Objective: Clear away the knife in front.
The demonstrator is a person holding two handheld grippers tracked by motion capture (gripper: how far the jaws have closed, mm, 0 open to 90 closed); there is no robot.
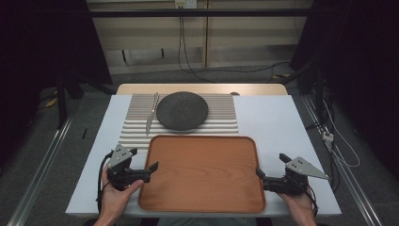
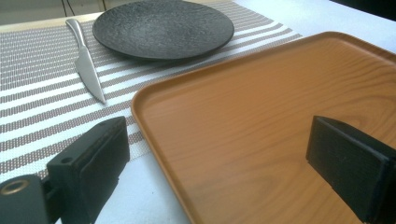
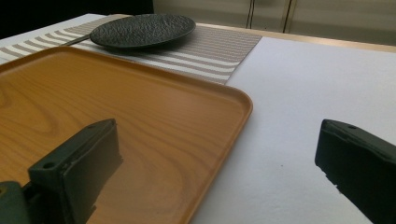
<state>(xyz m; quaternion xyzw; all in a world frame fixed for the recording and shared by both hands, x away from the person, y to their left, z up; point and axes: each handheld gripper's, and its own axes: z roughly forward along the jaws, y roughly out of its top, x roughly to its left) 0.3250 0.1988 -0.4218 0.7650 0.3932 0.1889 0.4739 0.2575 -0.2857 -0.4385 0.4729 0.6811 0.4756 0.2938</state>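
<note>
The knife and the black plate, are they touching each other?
Apart. The left gripper view shows striped mat between the knife and the plate; the high view agrees.

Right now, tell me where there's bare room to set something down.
The wooden tray is bare across its whole floor. White table right of the striped mat is free too. The mat's left part is crowded: black plate with a knife beside it. Each hand-held gripper, left and right, straddles a tray edge.
</note>
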